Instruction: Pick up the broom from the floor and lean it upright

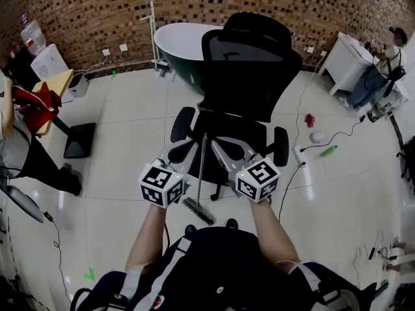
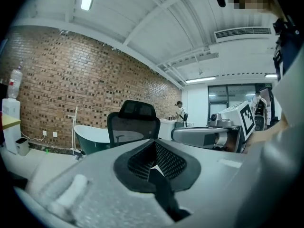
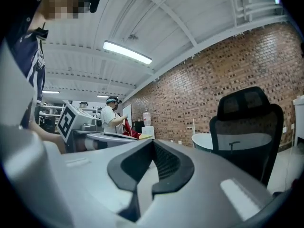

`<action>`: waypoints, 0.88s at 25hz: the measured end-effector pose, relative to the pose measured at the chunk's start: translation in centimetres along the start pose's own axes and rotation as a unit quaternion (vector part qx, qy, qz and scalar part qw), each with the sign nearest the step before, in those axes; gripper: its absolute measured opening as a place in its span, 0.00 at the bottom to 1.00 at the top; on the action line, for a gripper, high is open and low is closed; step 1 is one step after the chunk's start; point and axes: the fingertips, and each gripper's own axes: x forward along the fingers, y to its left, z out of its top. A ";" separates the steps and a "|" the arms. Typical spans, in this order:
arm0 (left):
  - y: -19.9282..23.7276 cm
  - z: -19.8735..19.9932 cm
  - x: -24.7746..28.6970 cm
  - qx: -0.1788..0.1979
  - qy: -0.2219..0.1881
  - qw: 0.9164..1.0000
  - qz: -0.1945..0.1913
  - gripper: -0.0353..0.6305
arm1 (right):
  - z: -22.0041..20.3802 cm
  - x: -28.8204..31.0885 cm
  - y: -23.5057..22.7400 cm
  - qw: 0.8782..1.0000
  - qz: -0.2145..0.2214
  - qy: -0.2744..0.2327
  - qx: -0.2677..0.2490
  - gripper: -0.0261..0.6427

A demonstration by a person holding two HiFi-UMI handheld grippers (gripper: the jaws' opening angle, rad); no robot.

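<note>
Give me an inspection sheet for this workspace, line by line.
Surface: glossy white tile floor.
Job's things: broom upright between the grippers, brush end low by the wearer's feet.
Clutter: office chair, bathtub, red item, green item.
Grippers: left gripper shut, apparently on the broom handle; right gripper shut, nothing seen in it.
Cables: black cable running from a power strip right of the chair.
Surroundings: brick wall; one person at left, another at right.

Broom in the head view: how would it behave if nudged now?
The broom has a thin straight handle, so it is probably stiff and light. Its bristle head sits on glossy floor tiles, so it may slide. Its top seems to rest against an office chair, which might roll, letting it tip.
</note>
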 end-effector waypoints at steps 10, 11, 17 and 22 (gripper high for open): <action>1.1 0.4 0.0 -0.002 -0.001 1.000 0.012 0.06 | 0.4 0.8 -1.0 1.000 -0.011 0.013 -0.006 0.04; 1.2 0.4 0.1 -0.001 0.000 1.000 0.012 0.06 | 0.5 0.8 -1.1 1.000 -0.011 0.013 -0.007 0.04; 0.9 0.2 0.3 0.000 0.005 1.000 0.015 0.06 | 0.8 0.5 -1.2 1.000 -0.012 0.008 -0.009 0.04; 0.7 0.1 0.4 -0.001 0.006 1.000 0.019 0.06 | 0.9 -0.1 -1.4 1.000 -0.014 0.005 -0.011 0.04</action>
